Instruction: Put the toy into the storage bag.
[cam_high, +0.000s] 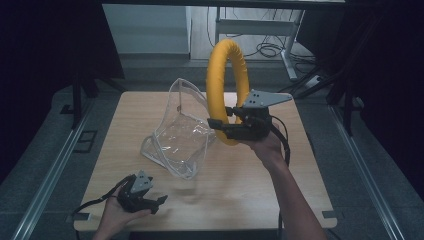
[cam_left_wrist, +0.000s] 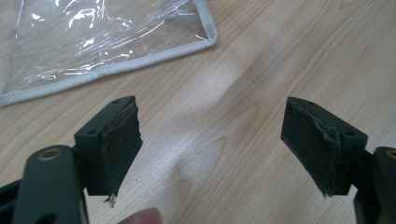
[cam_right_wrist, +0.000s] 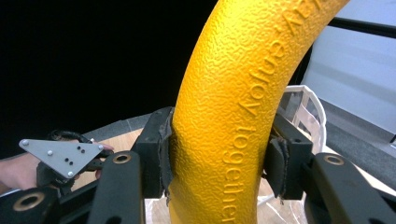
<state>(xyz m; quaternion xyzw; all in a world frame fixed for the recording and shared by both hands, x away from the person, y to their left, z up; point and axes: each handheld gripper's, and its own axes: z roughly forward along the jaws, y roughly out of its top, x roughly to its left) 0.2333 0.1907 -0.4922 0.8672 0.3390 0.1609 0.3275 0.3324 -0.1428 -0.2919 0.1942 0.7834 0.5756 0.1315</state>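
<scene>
Spreading under everything is the wooden table (cam_high: 240, 180); my clear plastic bag (cam_high: 180, 135) stands open at its middle. Right of it, my right gripper (cam_high: 225, 117) clamps the upright yellow ring (cam_high: 227, 75). Near left, my left gripper (cam_high: 161, 202) rests, jaws apart.

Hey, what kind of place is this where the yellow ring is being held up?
Probably a lab or test bay: a bare light wooden table stands between dark curtains, with metal floor rails on both sides and loose black cables on the floor behind.
</scene>
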